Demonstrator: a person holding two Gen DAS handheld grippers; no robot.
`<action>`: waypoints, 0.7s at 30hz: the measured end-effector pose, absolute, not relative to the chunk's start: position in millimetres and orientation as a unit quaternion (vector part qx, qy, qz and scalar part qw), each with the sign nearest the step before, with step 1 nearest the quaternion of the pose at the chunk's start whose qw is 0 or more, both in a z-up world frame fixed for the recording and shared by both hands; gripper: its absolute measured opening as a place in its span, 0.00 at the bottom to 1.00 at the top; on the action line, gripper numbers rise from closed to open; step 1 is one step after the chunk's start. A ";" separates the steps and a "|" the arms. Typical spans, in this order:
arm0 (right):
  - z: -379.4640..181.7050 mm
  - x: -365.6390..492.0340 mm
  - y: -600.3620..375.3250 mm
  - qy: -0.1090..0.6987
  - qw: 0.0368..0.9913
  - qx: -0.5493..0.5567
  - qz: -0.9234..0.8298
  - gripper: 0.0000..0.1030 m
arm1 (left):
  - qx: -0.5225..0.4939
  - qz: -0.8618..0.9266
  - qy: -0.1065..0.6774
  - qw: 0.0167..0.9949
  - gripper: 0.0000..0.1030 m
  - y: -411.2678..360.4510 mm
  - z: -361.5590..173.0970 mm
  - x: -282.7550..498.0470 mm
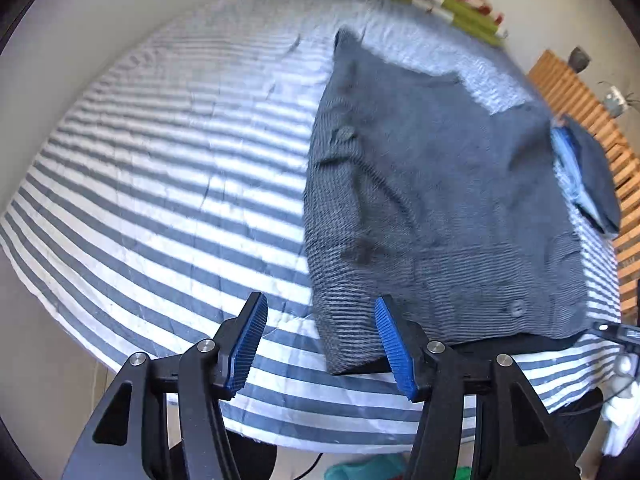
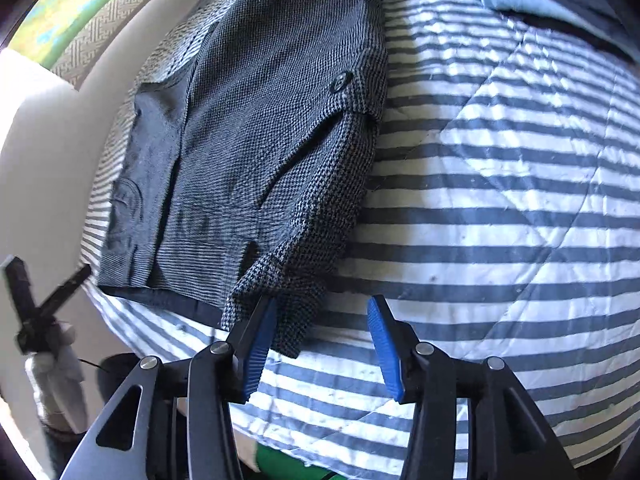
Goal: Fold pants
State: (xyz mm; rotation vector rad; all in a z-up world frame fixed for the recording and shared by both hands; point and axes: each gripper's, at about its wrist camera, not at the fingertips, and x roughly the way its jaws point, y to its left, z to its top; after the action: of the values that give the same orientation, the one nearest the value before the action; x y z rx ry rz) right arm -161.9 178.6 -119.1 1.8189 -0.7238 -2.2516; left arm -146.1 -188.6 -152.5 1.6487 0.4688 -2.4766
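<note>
Hand-held gripper (image 1: 320,344) angled down over pants (image 1: 440,208)

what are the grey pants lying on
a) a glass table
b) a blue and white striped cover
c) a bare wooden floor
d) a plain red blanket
b: the pants lie spread on the striped cover, whose blue and white bands run out from under them in both wrist views.
</note>
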 end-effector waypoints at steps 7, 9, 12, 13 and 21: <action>-102.9 -152.5 189.8 -0.231 0.072 0.596 -0.766 0.45 | 0.562 -0.814 0.146 0.028 0.55 -170.7 -169.8 -170.6; -106.1 -158.9 181.1 -0.213 0.067 0.601 -0.768 0.45 | 0.569 -0.811 0.133 0.025 0.19 -168.2 -173.8 -175.6; -116.6 -168.3 169.8 -0.191 0.061 0.612 -0.765 0.46 | 0.552 -0.818 0.161 0.015 0.11 -170.4 -168.1 -170.9; -120.5 -170.1 167.9 -0.190 0.059 0.616 -0.762 0.46 | 0.544 -0.821 0.172 0.011 0.11 -174.0 -163.5 -167.5; -130.4 -175.2 156.8 -0.193 0.073 0.617 -0.759 0.53 | 0.530 -0.815 0.234 0.000 0.10 -204.0 -164.1 -144.4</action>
State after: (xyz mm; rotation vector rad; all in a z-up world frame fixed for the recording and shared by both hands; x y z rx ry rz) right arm -175.2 156.8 -130.4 1.8538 -0.5788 -2.2810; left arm -144.4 -204.0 -164.1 1.6668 0.7344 -2.5604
